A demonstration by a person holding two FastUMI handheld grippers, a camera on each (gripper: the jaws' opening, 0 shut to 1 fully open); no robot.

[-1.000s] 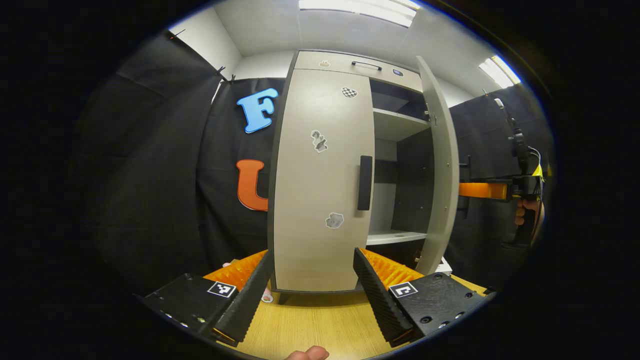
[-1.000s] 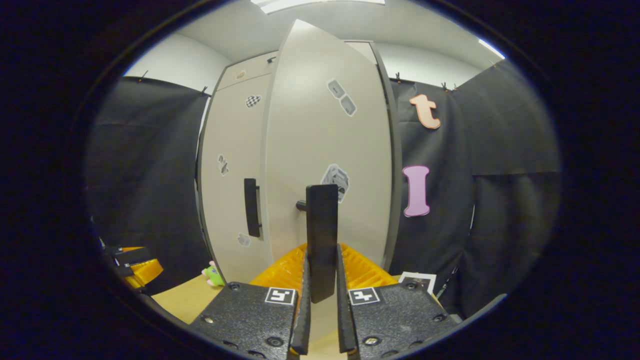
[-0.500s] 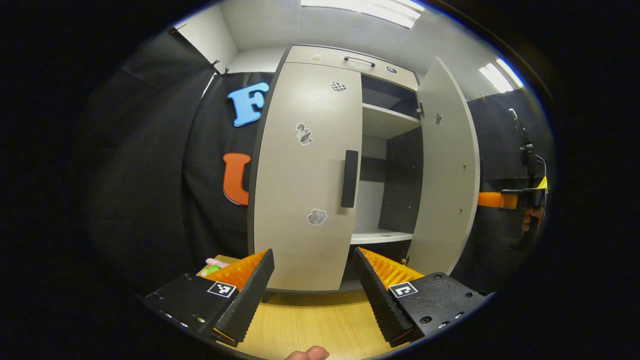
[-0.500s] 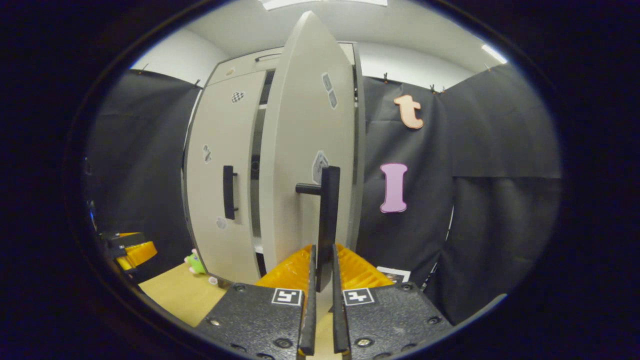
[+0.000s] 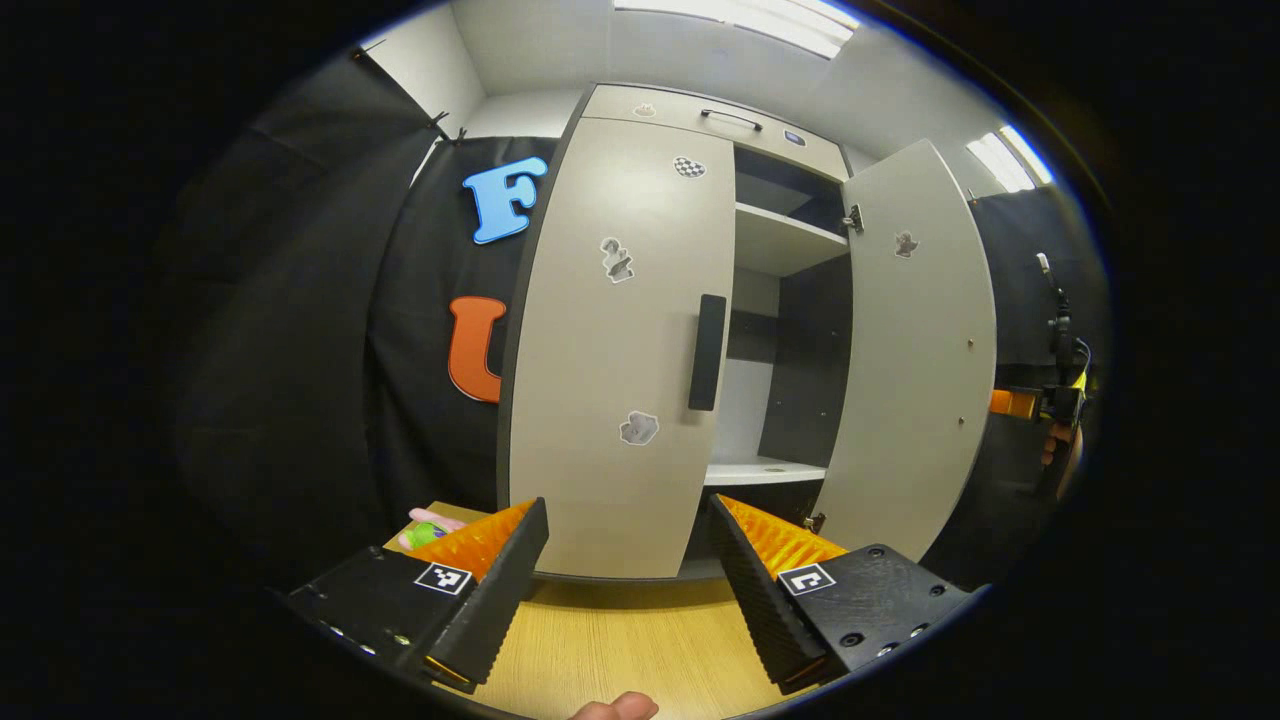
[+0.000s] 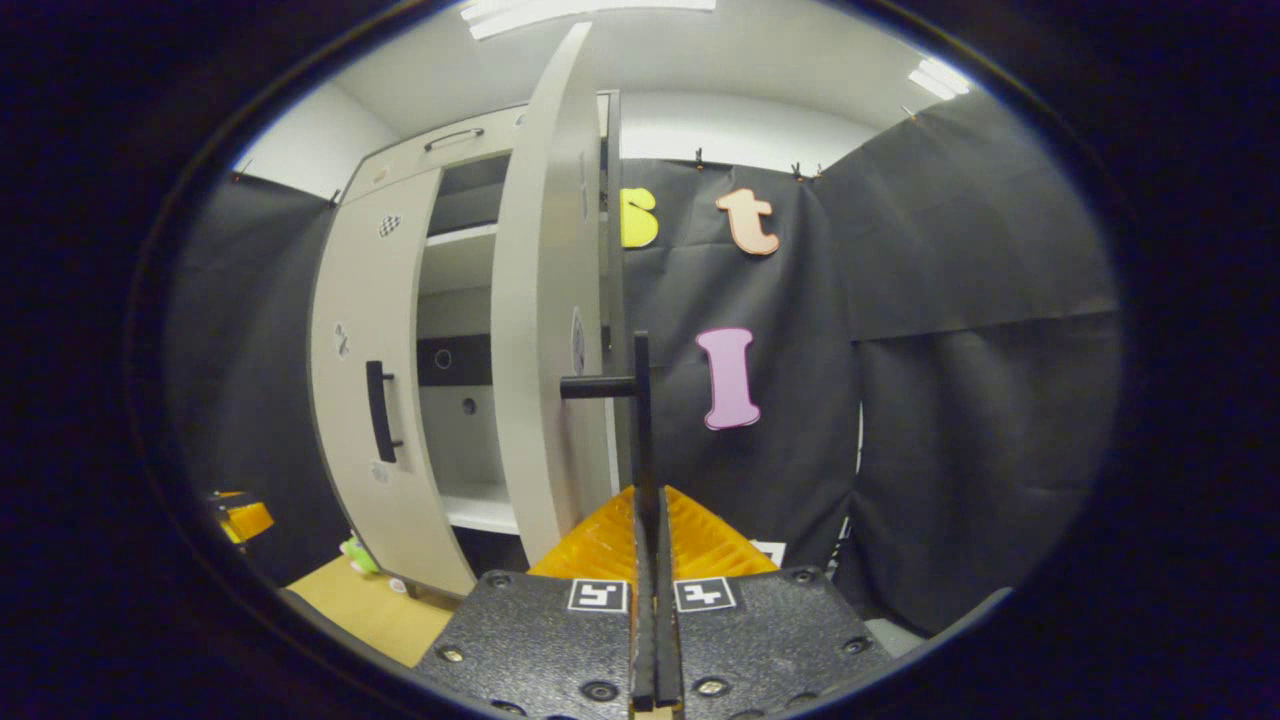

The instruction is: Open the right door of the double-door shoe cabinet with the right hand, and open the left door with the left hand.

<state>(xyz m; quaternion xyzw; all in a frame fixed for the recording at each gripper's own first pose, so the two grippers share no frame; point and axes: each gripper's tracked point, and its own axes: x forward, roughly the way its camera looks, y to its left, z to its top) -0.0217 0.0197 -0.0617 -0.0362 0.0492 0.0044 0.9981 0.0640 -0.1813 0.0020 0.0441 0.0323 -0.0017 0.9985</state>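
Shoe cabinet [image 5: 700, 120]: right door [image 5: 915, 360] swung wide, its handle [image 6: 641, 420] pinched by the right gripper [image 6: 650, 530]. Left door [image 5: 615, 350] shut, handle [image 5: 706, 352] untouched. Left gripper [image 5: 625, 560] held spread above the worktop [image 5: 620, 650], well apart; approach path unobstructed.

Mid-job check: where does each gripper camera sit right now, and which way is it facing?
Left gripper view: rides the open left gripper, facing the shoe cabinet's closed left door; a fingertip shows below.
Right gripper view: rides the right gripper, shut on the right door handle, looking along the open right door edge-on.
Shared: both doors, the shelves.
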